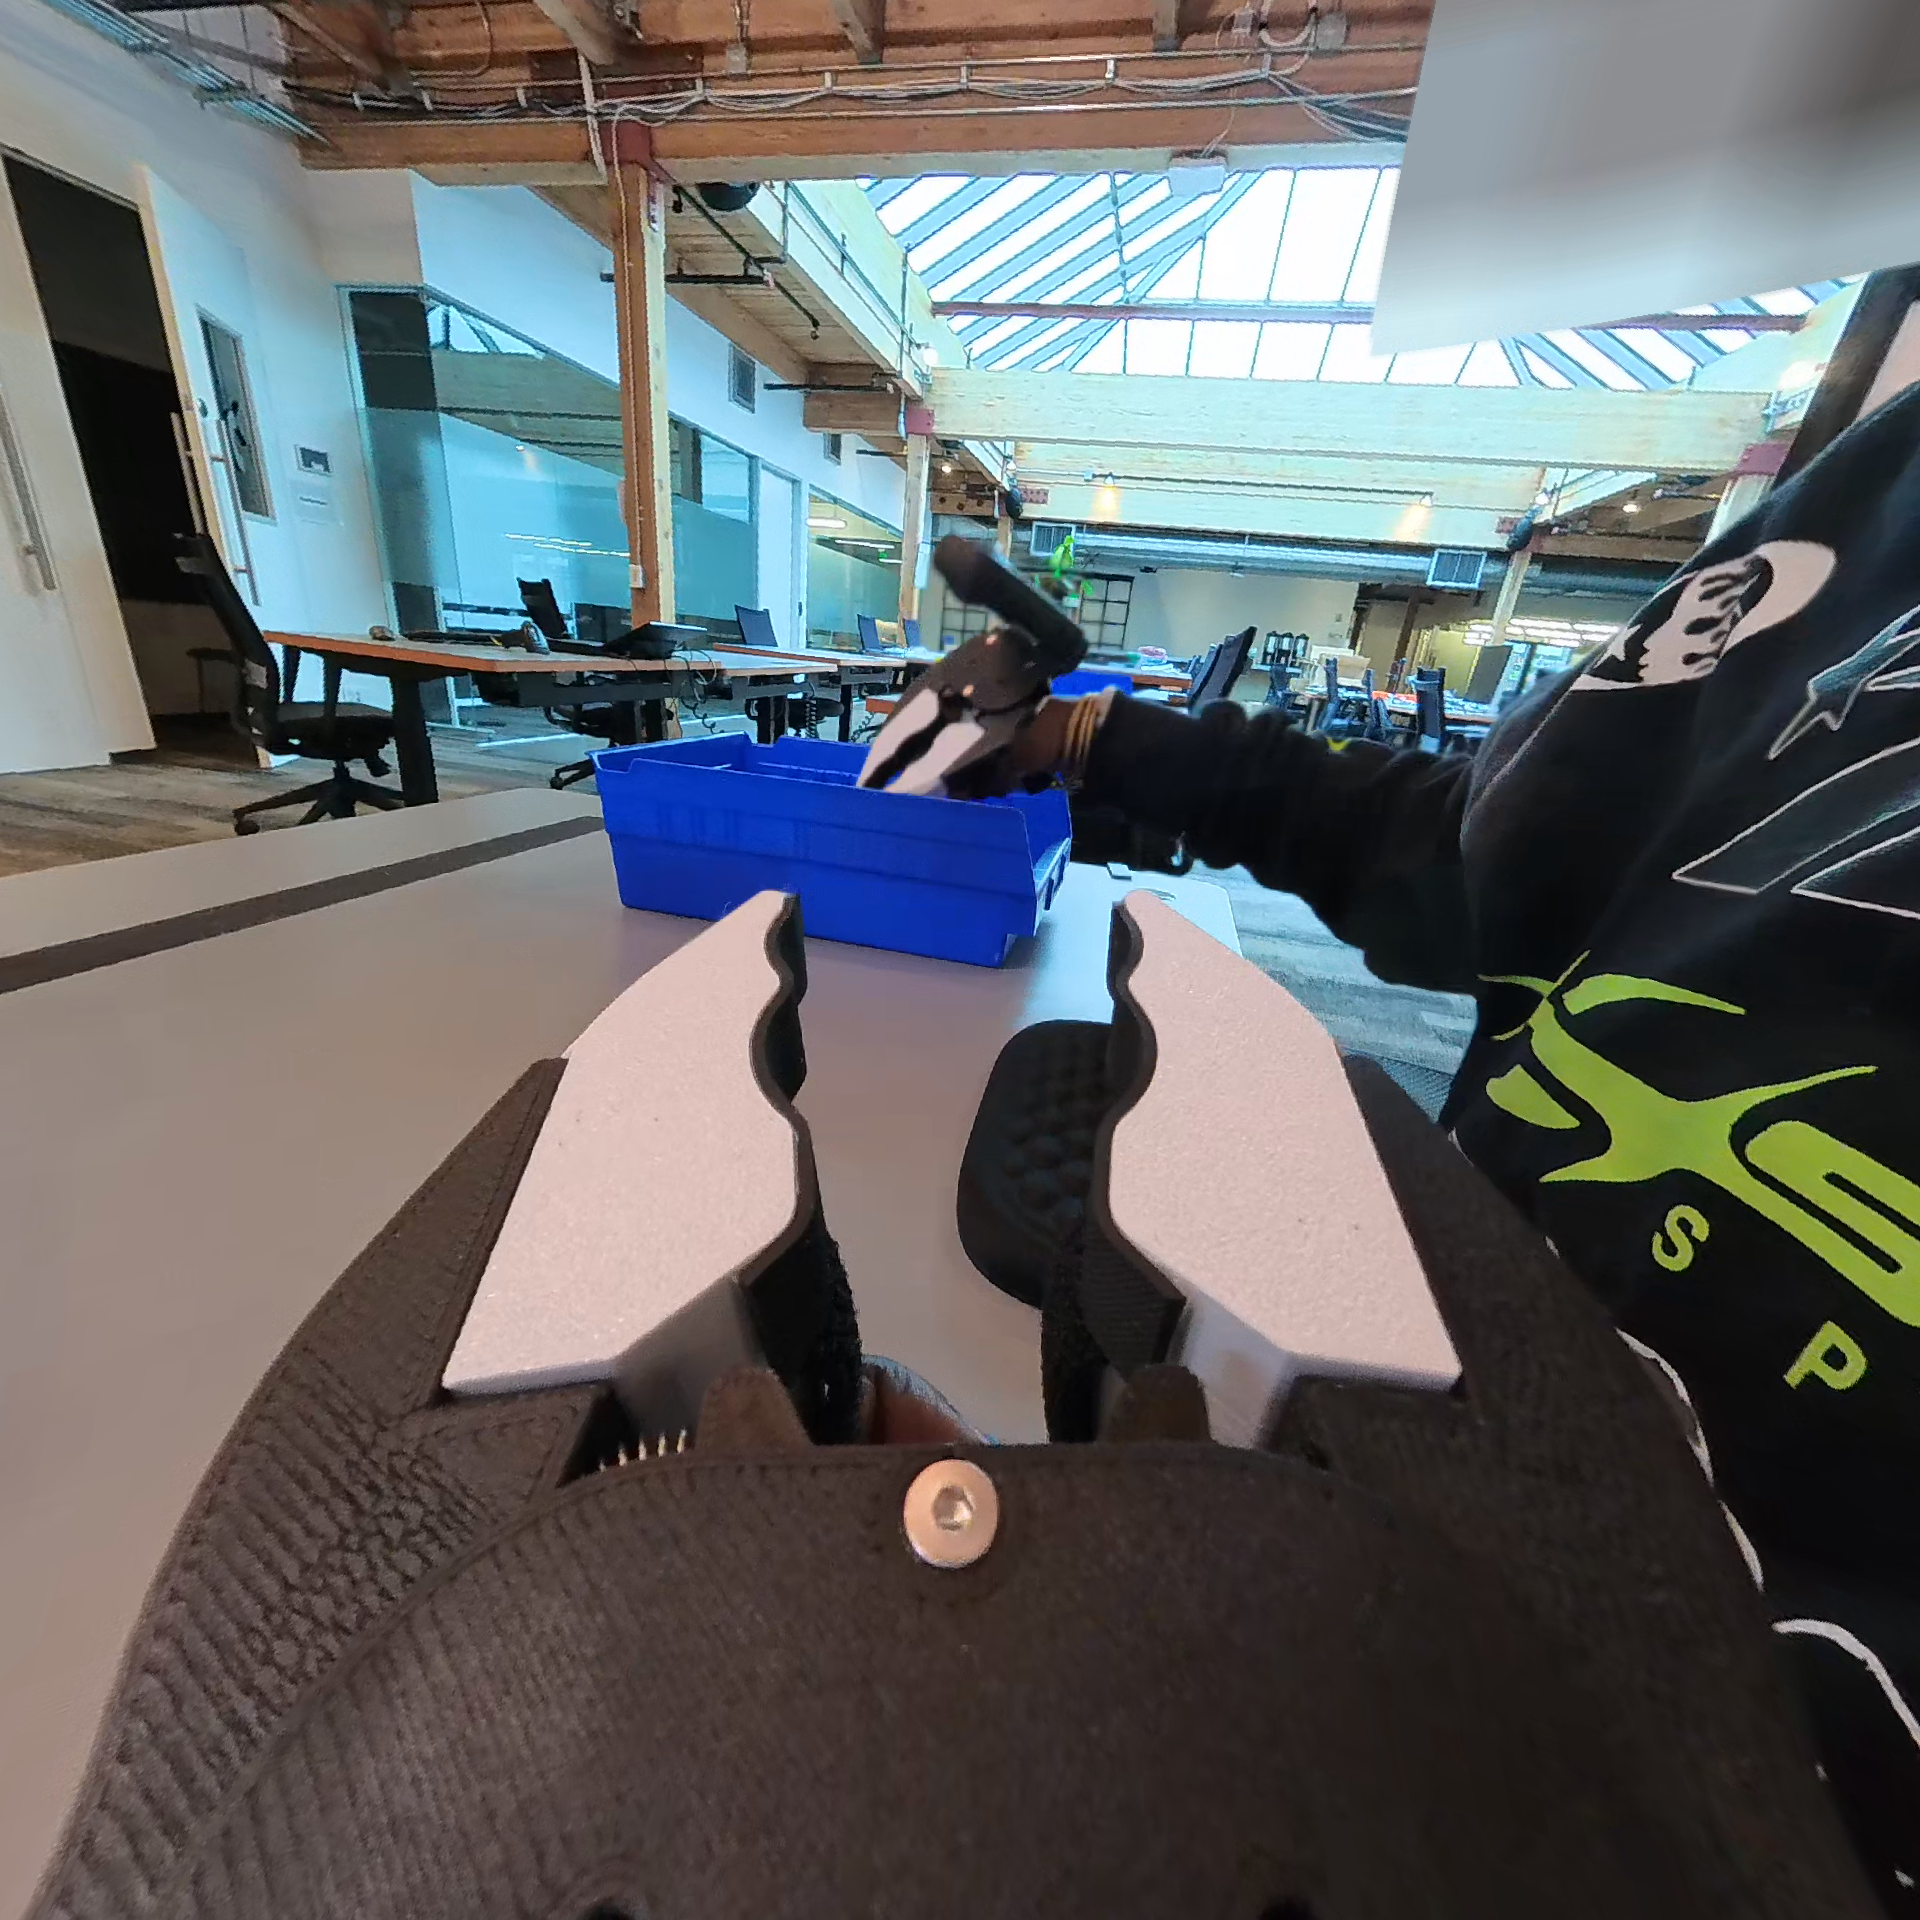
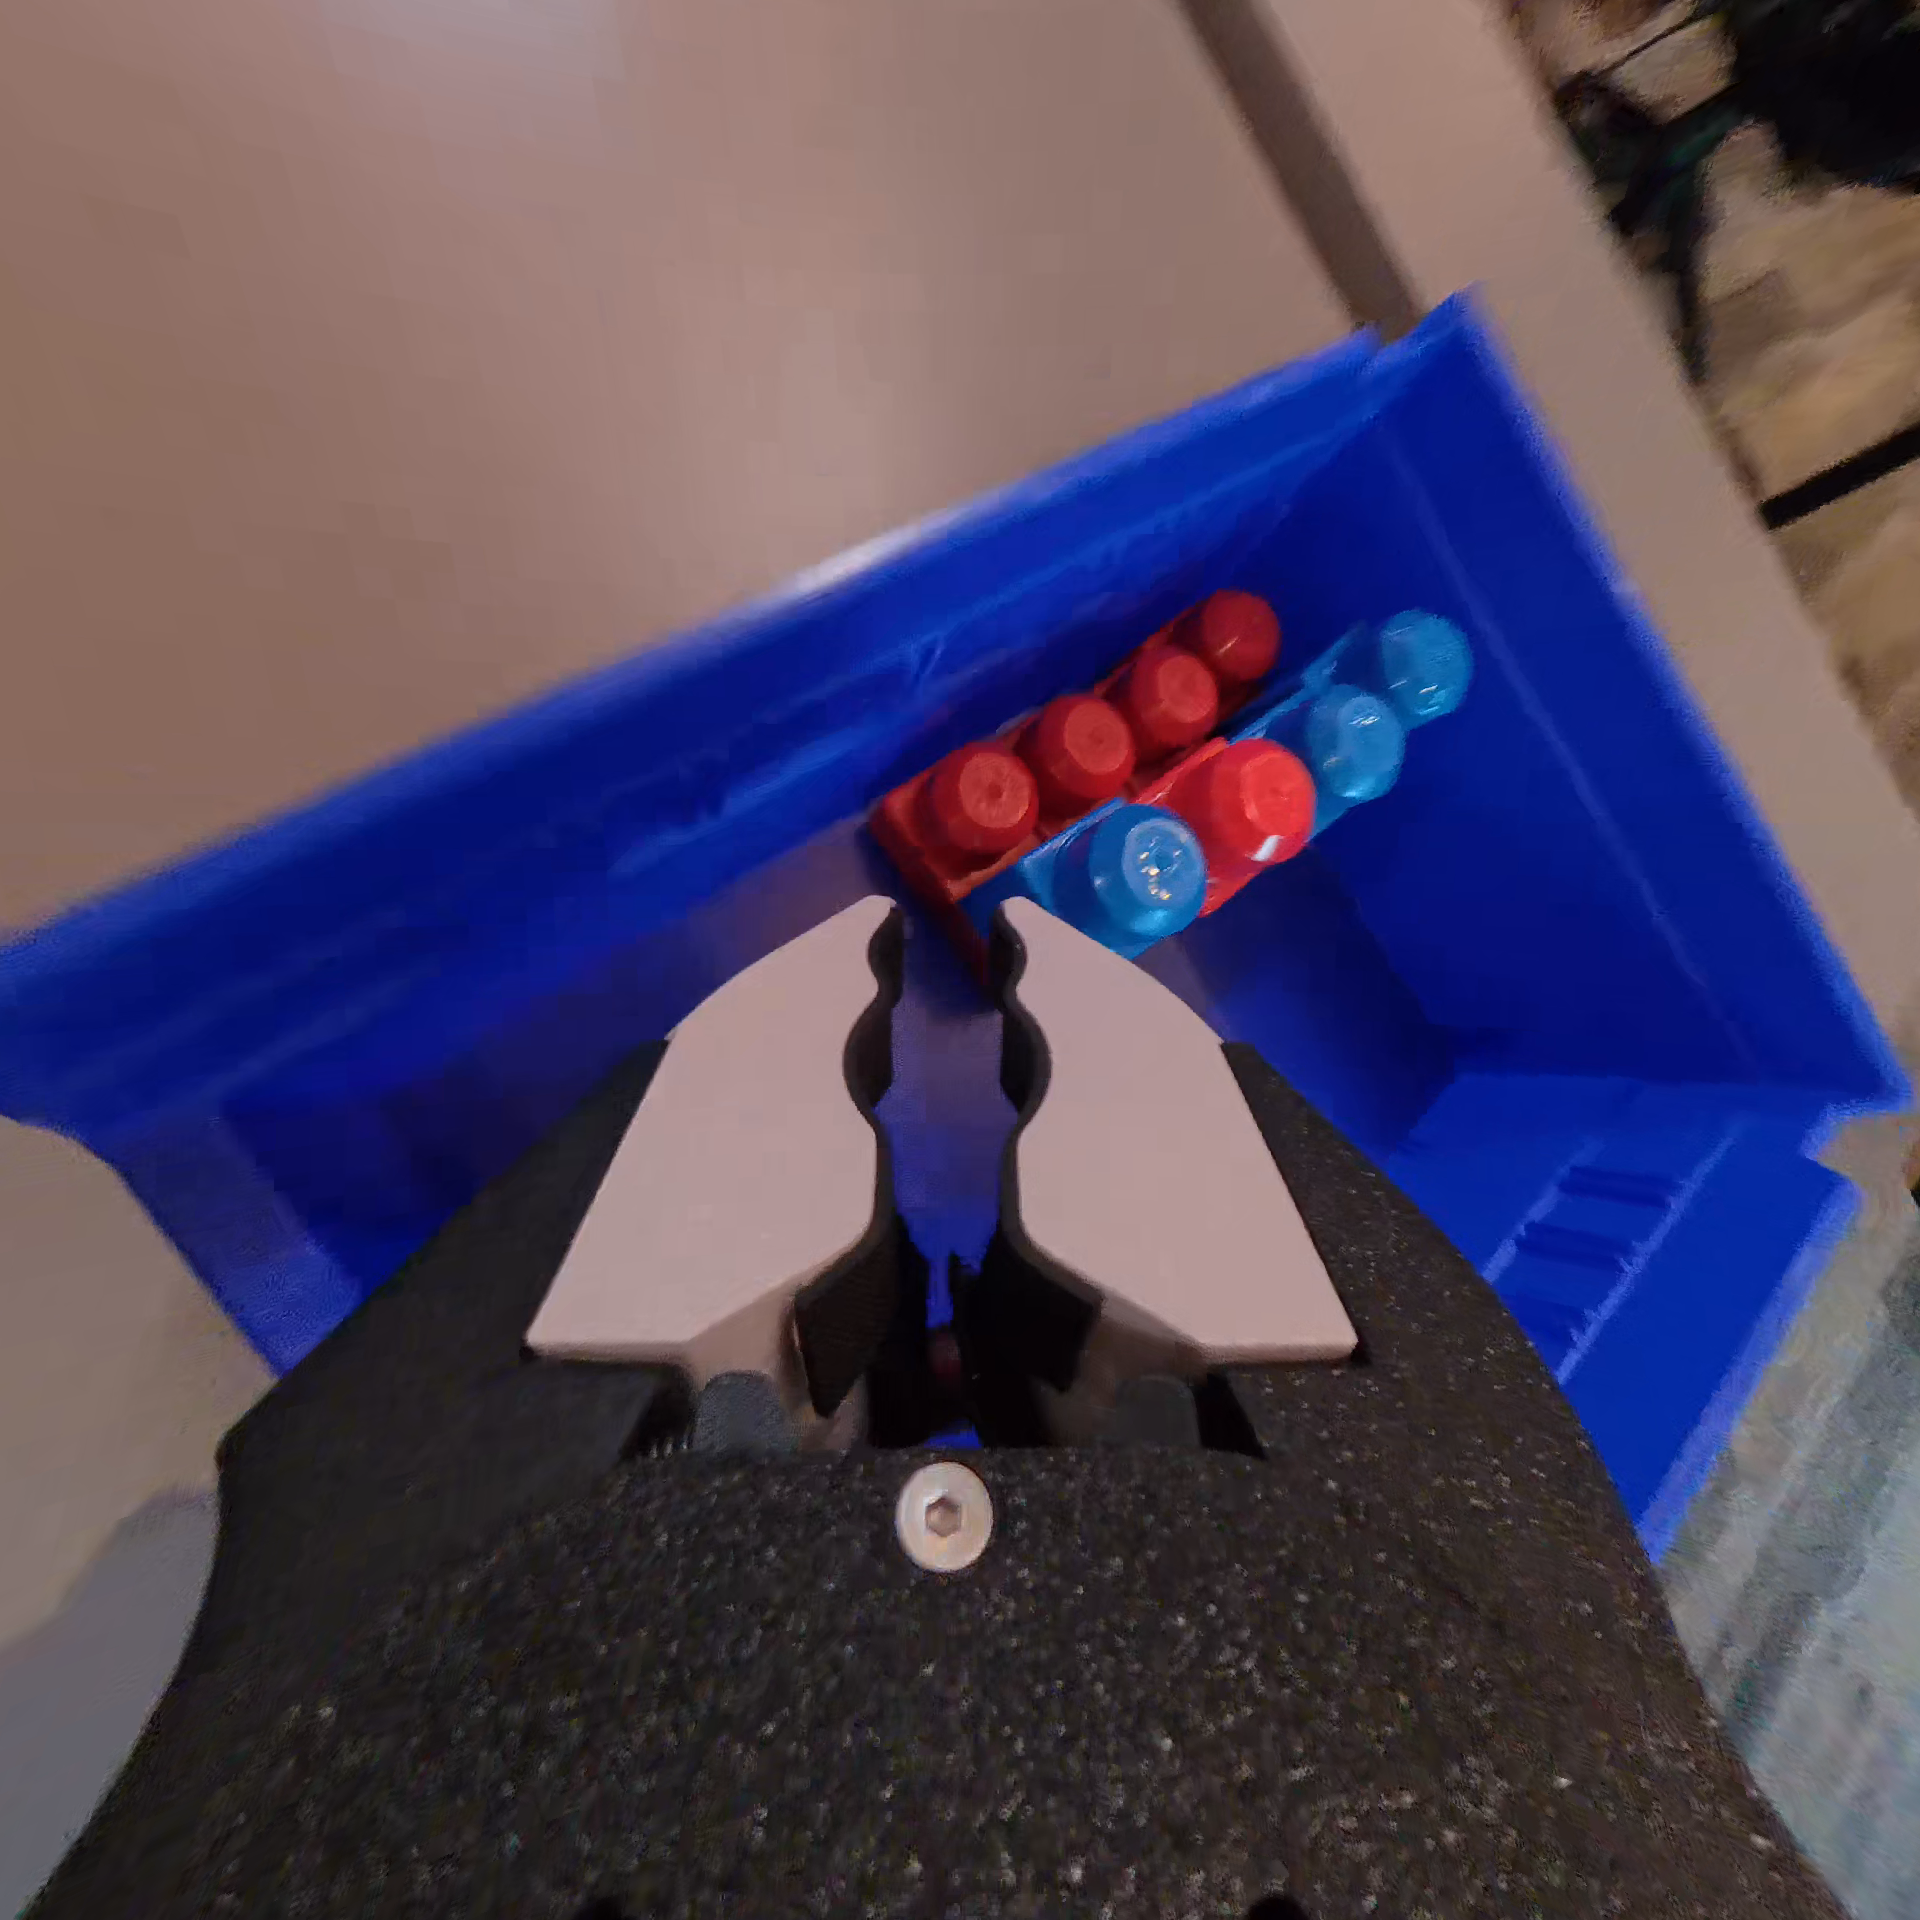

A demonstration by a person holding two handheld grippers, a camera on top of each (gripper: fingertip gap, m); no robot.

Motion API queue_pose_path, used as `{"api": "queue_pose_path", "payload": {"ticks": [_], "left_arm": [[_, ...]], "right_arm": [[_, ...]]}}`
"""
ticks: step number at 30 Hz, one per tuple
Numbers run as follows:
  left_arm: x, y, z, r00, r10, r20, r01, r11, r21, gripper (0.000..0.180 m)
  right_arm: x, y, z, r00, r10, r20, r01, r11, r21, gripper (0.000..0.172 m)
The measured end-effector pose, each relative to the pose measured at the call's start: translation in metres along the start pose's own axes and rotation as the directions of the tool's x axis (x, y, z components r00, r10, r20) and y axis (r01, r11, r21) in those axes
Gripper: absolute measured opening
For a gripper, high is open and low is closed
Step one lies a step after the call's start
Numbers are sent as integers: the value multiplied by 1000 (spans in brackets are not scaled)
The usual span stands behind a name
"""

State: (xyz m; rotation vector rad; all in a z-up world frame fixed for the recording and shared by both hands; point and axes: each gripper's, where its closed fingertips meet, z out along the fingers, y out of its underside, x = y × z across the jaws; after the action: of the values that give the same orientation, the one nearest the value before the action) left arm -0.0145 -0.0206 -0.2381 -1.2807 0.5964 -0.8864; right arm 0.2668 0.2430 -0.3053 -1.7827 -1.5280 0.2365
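A blue plastic bin (image 1: 831,852) stands on a grey table (image 1: 312,1039). My left gripper (image 1: 956,914) is open and empty, low over the table in front of the bin. My right gripper (image 1: 914,764) reaches down into the bin. In the right wrist view the bin (image 2: 1558,831) holds a red studded brick strip (image 2: 1081,743) and beside it a blue strip (image 2: 1351,727) with clear blue studs and one red piece (image 2: 1252,800). My right gripper (image 2: 948,914) is narrowly open. The red strip's near end lies between its fingertips, against the right pad, with a gap at the left pad.
A black padded rest (image 1: 1039,1143) lies on the table under my left gripper's right finger. The person's dark sleeve (image 1: 1299,810) and torso (image 1: 1714,1039) fill the right side. A dark seam (image 1: 260,914) crosses the table. Desks and office chairs (image 1: 312,717) stand behind.
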Motion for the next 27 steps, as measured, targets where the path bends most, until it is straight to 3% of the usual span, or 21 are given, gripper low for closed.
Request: {"api": "queue_pose_path", "payload": {"ticks": [3,6,8,11,13,16,24,27], "left_arm": [[2,2,1,1000,9,-5,-9,1000,-17,56],[2,4,2,1000,13,-3,-13,999,-30,56],[1,5,2,1000,11,3,-11,999,-33,56],[0,5,3,1000,9,9,-8,999,-38,56],[-1,6,3,1000,3,14,-3,999,-39,56],[-2,4,1,1000,2,27,-1,1000,-29,56],[-2,3,0,999,11,35,-11,1000,-16,56],[-2,3,0,999,7,38,-6,1000,-18,56]], "right_arm": [[6,-25,-30,977,135,-163,-112,984,141,34],[11,-41,-65,888,320,-331,-233,932,277,53],[-4,-64,-86,847,424,-322,-272,865,422,66],[-48,-113,-102,838,516,-177,-297,704,645,64],[-83,-141,-99,851,518,-82,-313,626,714,64],[-129,-172,-78,874,486,18,-336,577,744,67],[-193,-199,-11,883,441,160,-406,547,732,64],[-204,-194,6,896,415,159,-397,588,705,64]]}}
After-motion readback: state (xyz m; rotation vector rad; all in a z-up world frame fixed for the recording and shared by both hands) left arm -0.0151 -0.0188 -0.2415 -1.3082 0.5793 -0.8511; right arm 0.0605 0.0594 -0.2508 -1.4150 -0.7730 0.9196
